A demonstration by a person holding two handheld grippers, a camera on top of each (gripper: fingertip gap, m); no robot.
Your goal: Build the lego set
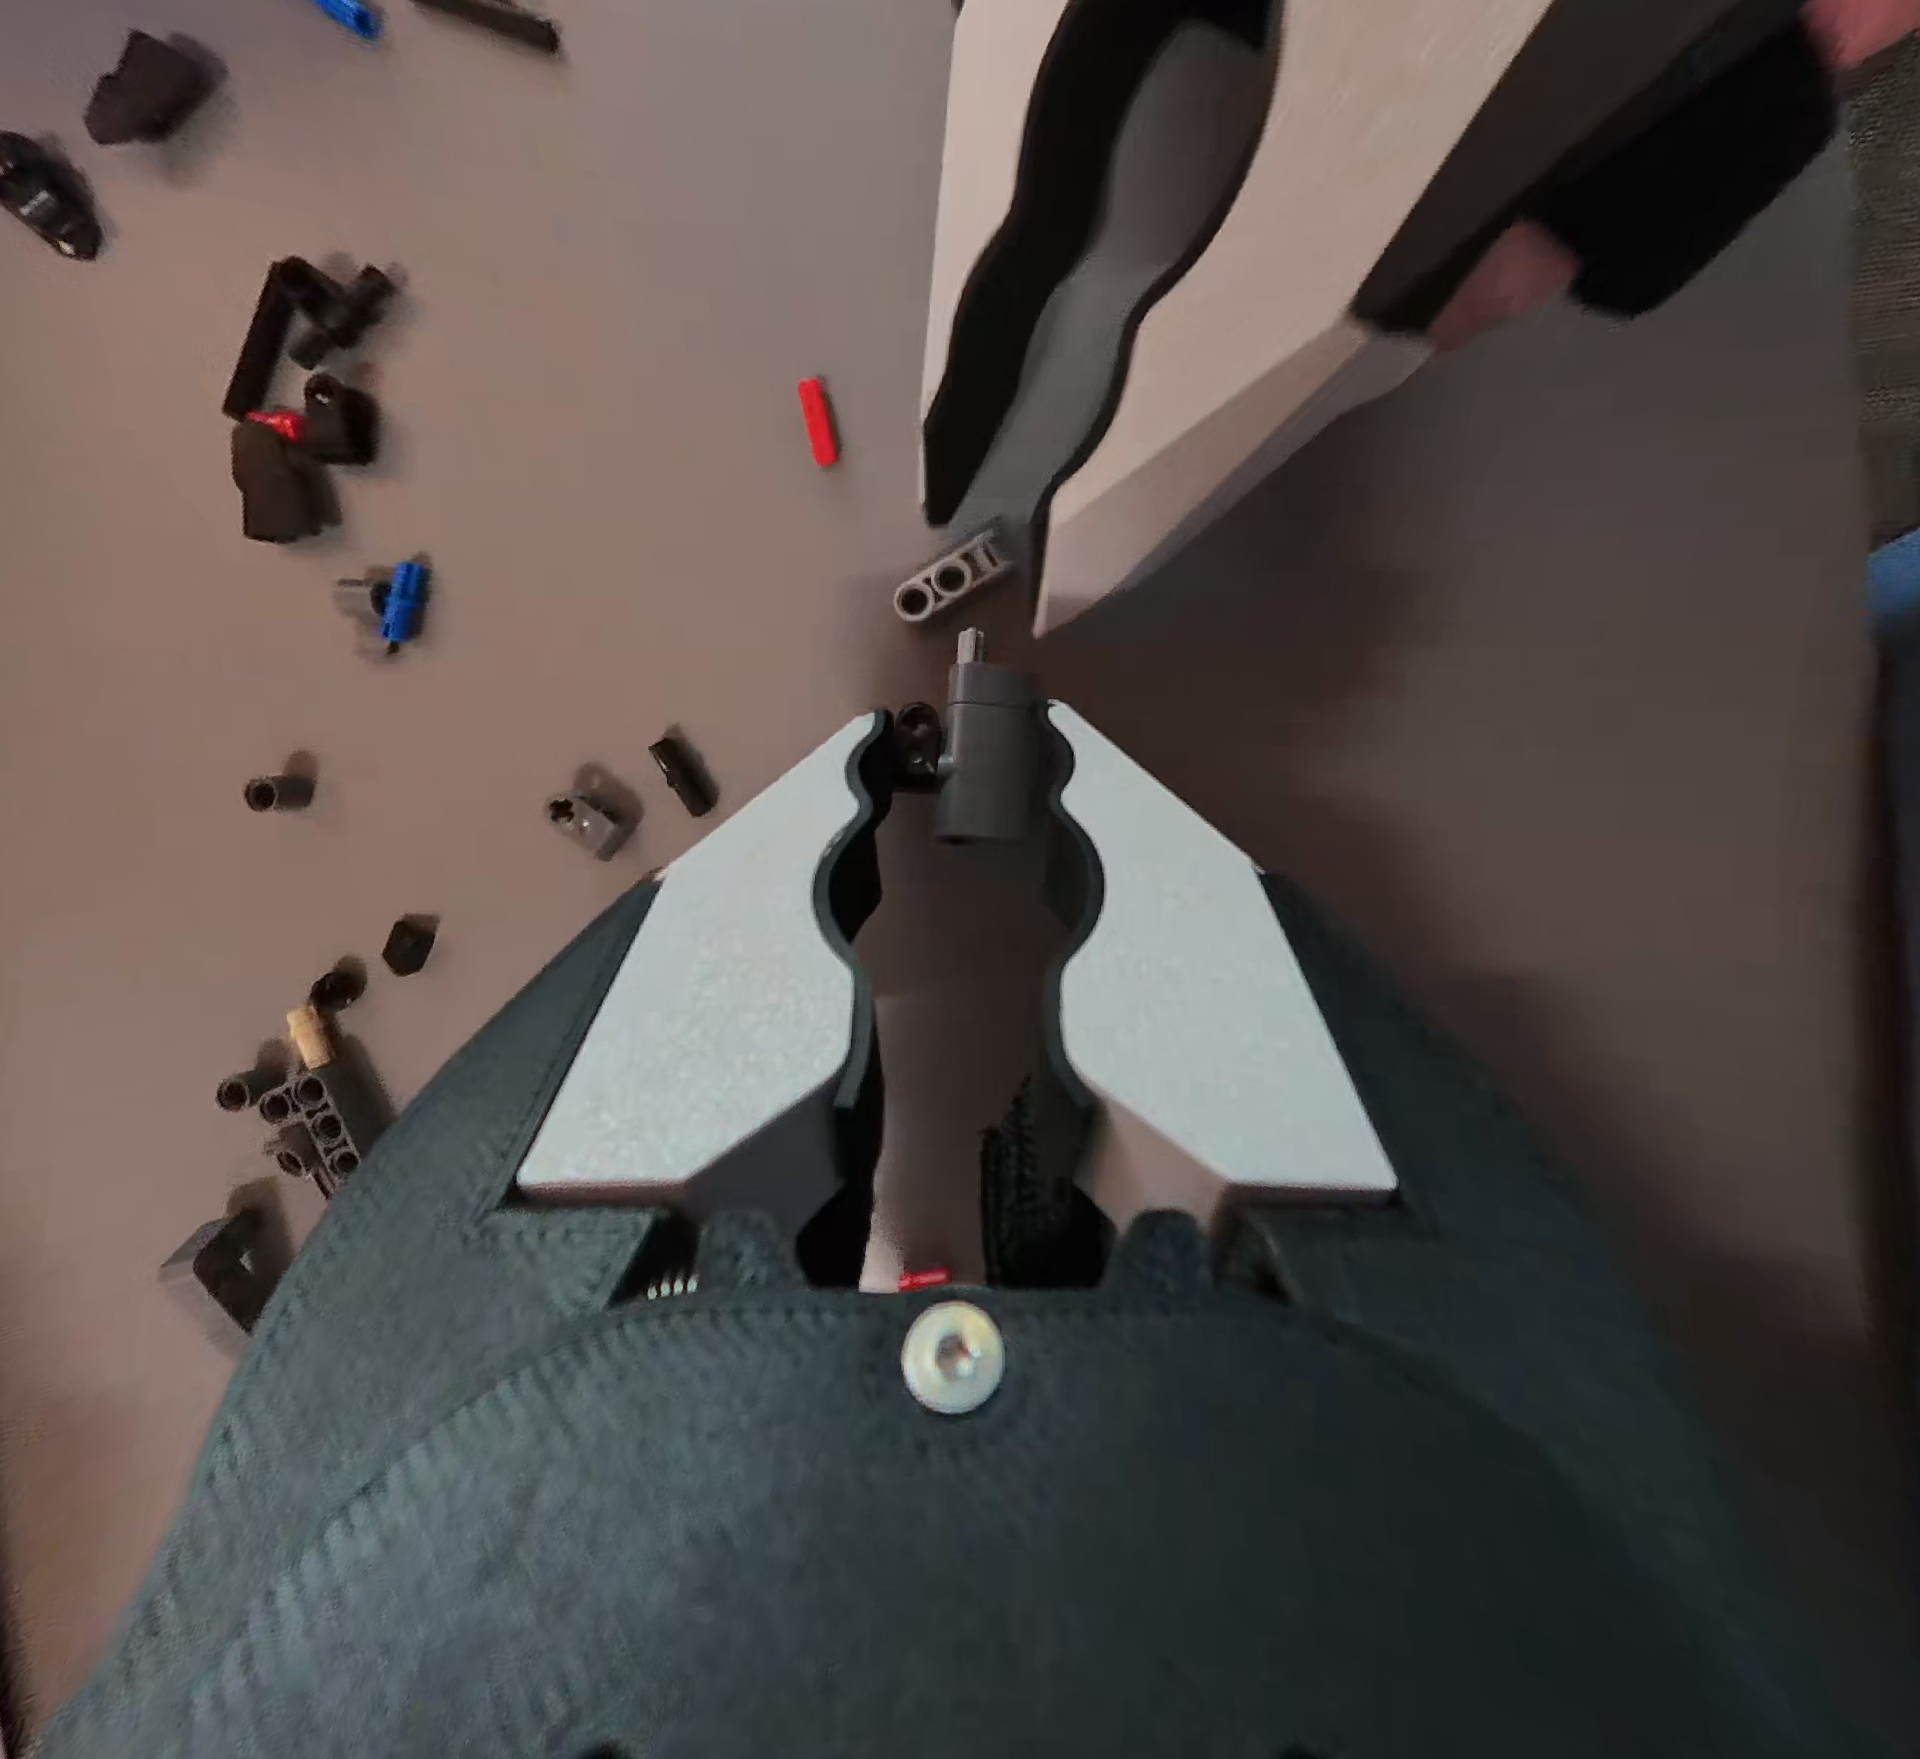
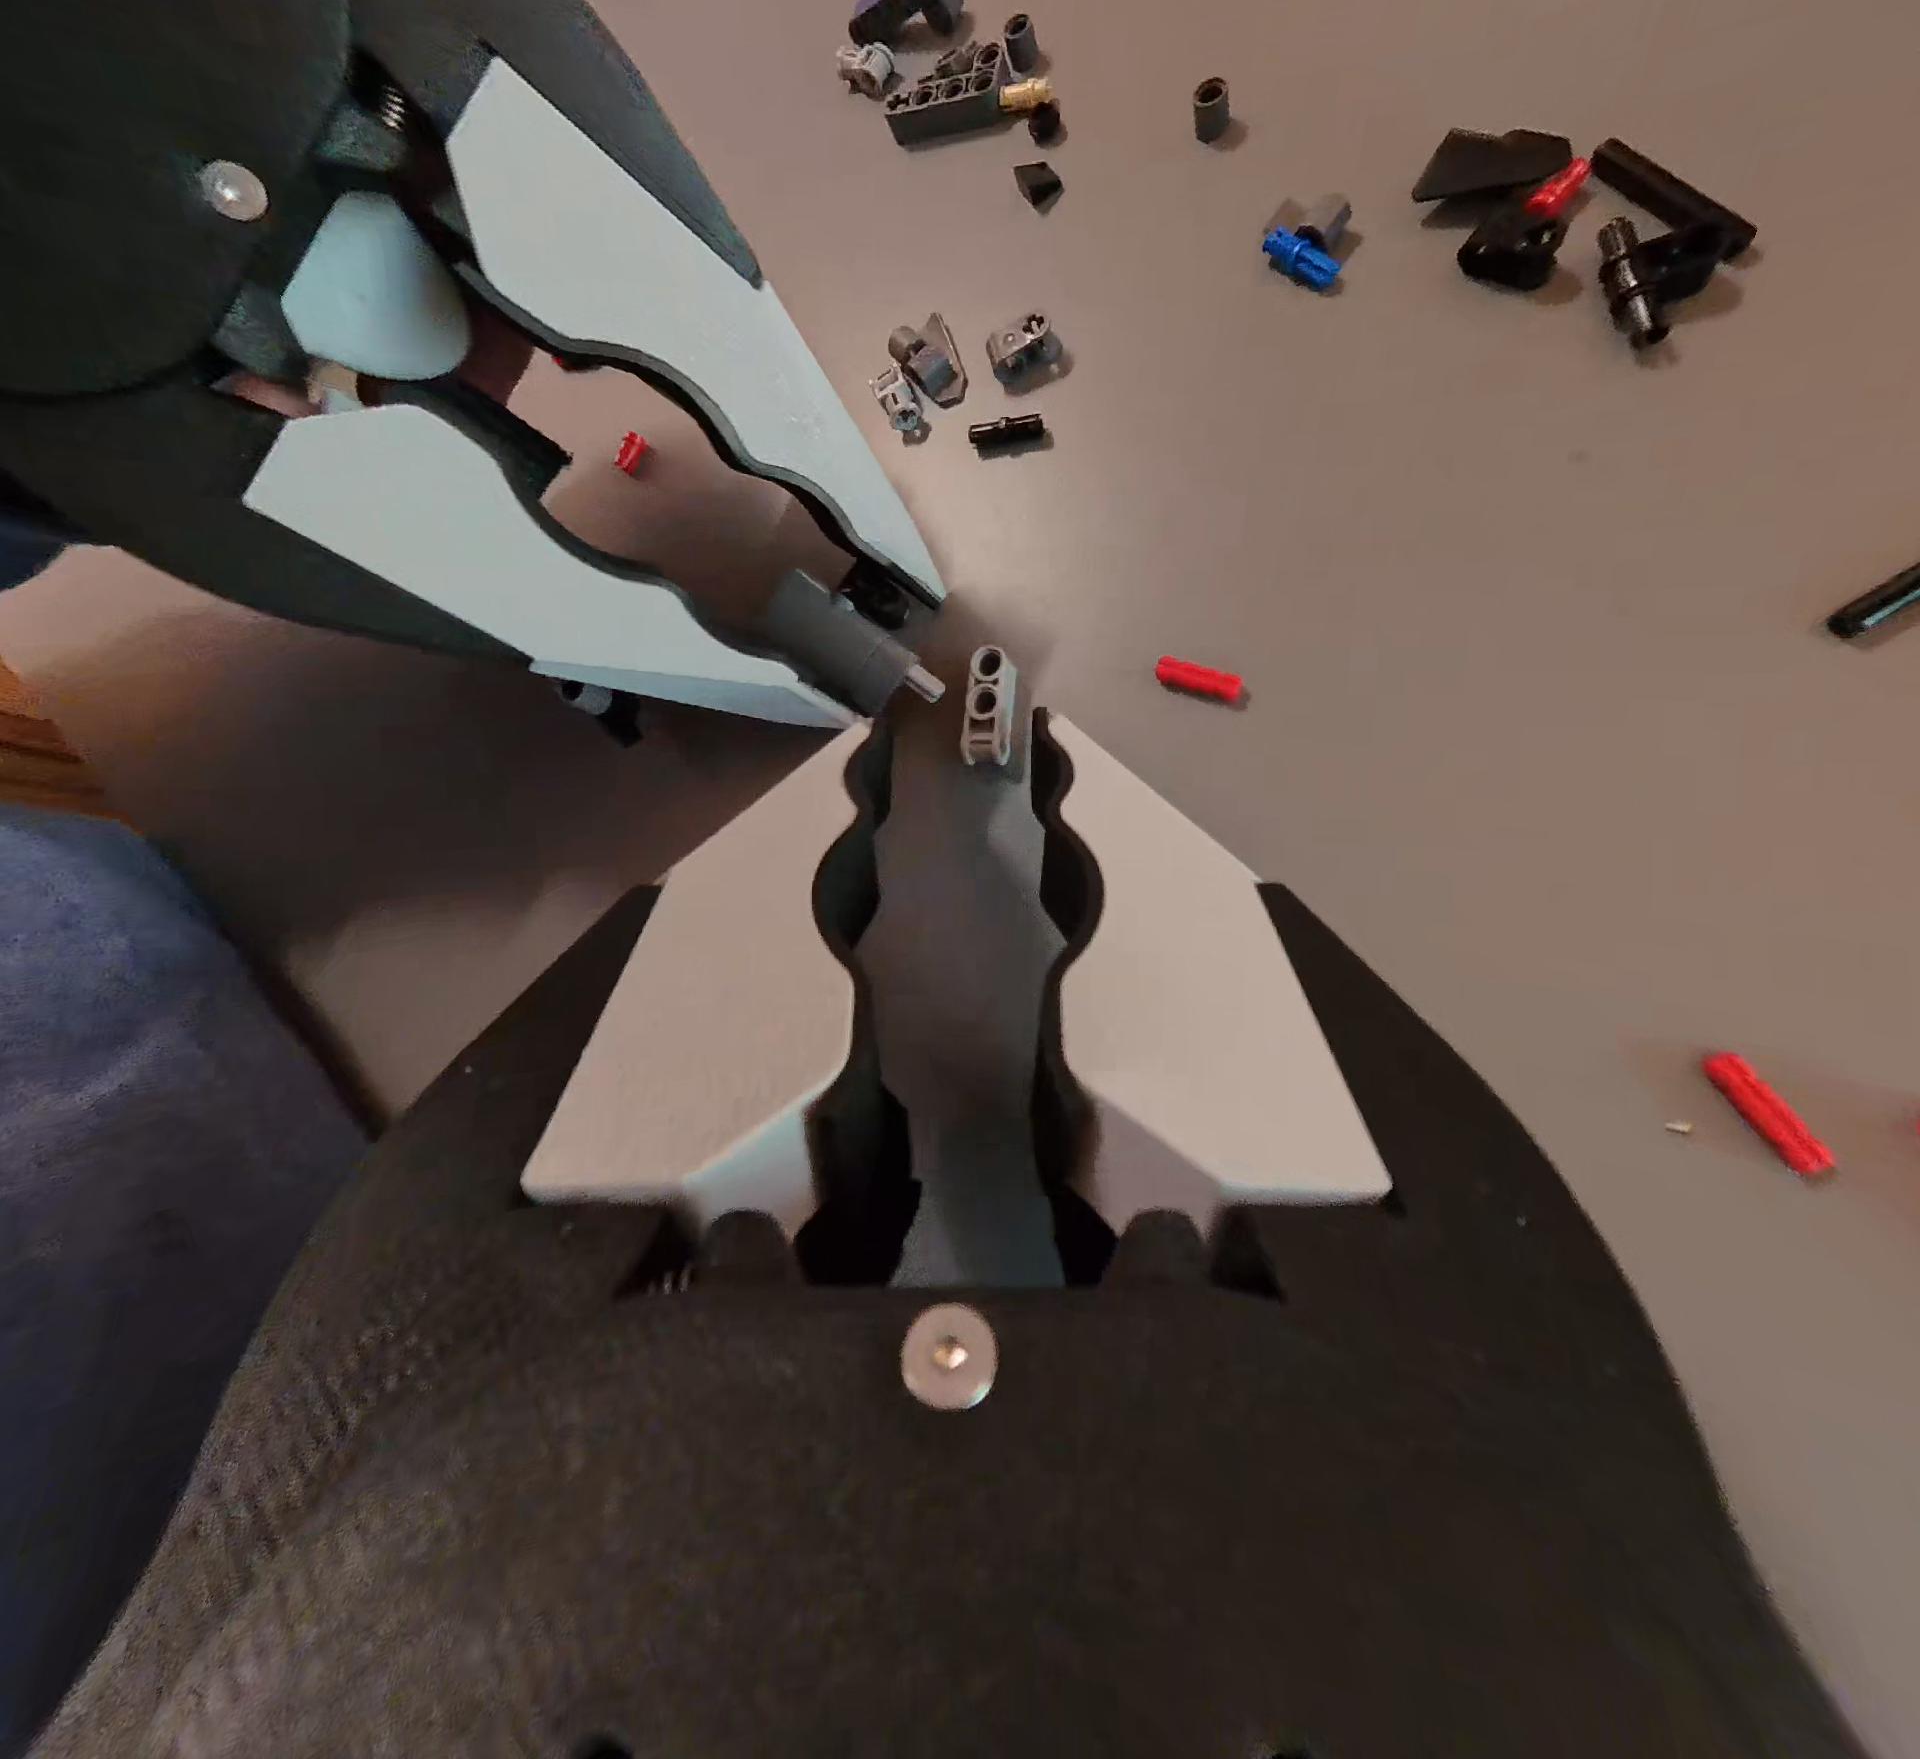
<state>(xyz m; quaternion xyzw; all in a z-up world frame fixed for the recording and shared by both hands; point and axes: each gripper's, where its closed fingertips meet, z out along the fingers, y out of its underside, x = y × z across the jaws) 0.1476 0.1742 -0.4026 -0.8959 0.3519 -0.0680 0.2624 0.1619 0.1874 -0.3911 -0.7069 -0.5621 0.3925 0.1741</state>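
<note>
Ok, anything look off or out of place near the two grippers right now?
Nothing looks damaged or spilled. The left gripper holds a dark grey cylindrical piece with a thin pin. The right gripper holds a light grey two-hole connector just short of that pin. Loose pieces lie scattered on the grey table.

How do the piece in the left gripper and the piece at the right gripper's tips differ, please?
The dark grey cylinder is round, with a thin pin at its tip; the light grey beam is flat with round holes. The cylinder is clamped in the left gripper; whether the right gripper clamps the beam is unclear. Both are small grey parts, not joined.
</note>
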